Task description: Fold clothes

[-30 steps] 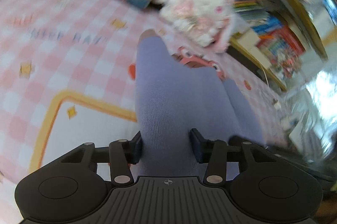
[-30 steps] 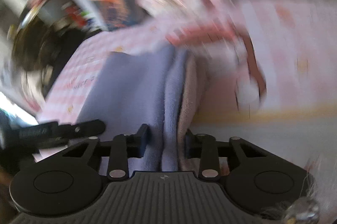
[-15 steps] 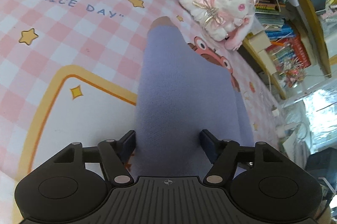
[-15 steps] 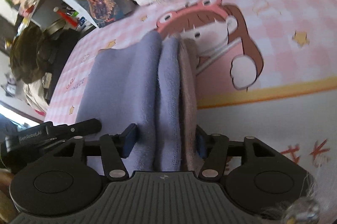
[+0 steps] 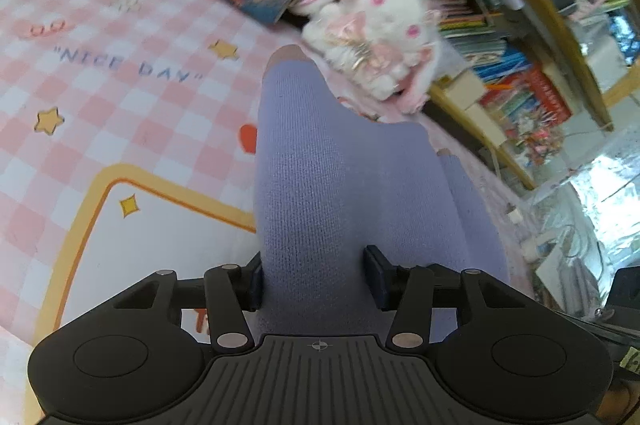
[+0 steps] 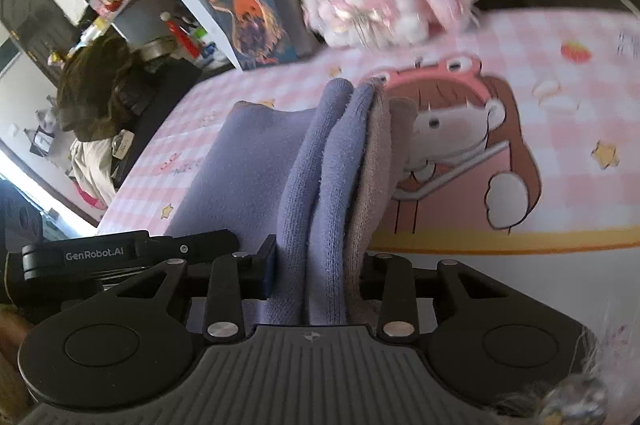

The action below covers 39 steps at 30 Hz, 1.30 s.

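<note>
A pink checked blanket point(image 5: 120, 113) lies open to the left of the work, while a white plush rabbit point(image 5: 376, 37) and crowded bookshelves point(image 5: 500, 37) hem in its far edge. Both tools tilt downward over the blanket: the left gripper point(image 5: 314, 275), jaws closing, has a bunched fold of the lavender knit garment point(image 5: 332, 185) between them, and the right gripper point(image 6: 316, 267), also closing, squeezes several stacked layers of the same cloth, its pale lining showing at the right-hand edge. The soft, ribbed garment stretches forward from both tools across the blanket towards the rabbit.
</note>
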Available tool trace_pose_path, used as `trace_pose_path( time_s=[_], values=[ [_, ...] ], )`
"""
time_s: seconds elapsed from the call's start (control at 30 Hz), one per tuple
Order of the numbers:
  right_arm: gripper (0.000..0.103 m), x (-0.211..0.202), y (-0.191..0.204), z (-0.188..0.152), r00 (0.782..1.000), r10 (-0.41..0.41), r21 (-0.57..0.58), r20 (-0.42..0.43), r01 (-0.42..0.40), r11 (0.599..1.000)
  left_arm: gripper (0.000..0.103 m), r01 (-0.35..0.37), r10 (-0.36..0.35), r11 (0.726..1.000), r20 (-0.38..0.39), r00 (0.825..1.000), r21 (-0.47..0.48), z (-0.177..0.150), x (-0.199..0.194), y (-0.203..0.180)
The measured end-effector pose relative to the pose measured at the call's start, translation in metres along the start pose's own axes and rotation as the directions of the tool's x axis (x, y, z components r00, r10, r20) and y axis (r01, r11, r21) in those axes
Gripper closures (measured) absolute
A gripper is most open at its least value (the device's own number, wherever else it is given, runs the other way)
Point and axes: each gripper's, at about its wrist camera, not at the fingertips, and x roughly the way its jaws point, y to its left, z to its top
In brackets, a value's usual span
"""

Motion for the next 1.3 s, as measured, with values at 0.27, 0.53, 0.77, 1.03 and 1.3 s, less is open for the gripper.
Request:
trace_pose_path(
  time_s=[0.27, 0.53, 0.77, 1.03, 1.3],
  values=[
    [0.071, -0.021, 0.012, -0.002, 0.997, -0.004, -0.064, 0.073, 0.008, 0.998, 0.056, 0.004, -0.006, 0.998, 0.047, 0.999, 0.058, -0.001, -0.017, -0.017],
    [0.071, -0.032, 0.011, -0.007, 0.997, 0.003, -0.059, 0.082, 0.002, 0.998, 0.056, 0.002, -0.006, 0.998, 0.055, 0.998, 0.068, -0.009, -0.024, -0.022],
    [0.071, -0.039, 0.008, -0.011, 0.996, 0.01, -0.06, 0.084, -0.005, 0.998, 0.055, -0.003, -0.001, 0.998, 0.062, 0.998, 0.066, -0.016, -0.027, -0.028],
    [0.071, -0.055, 0.0, -0.014, 0.994, -0.006, -0.064, 0.109, 0.013, 0.998, 0.056, 0.028, -0.034, 0.996, 0.063, 0.997, 0.087, -0.019, -0.023, -0.044],
    [0.071, -0.076, -0.015, -0.021, 0.987, -0.056, -0.023, 0.15, 0.06, 0.998, 0.055, 0.069, -0.075, 0.987, 0.034, 0.997, 0.143, -0.019, -0.012, -0.067]
  ],
)
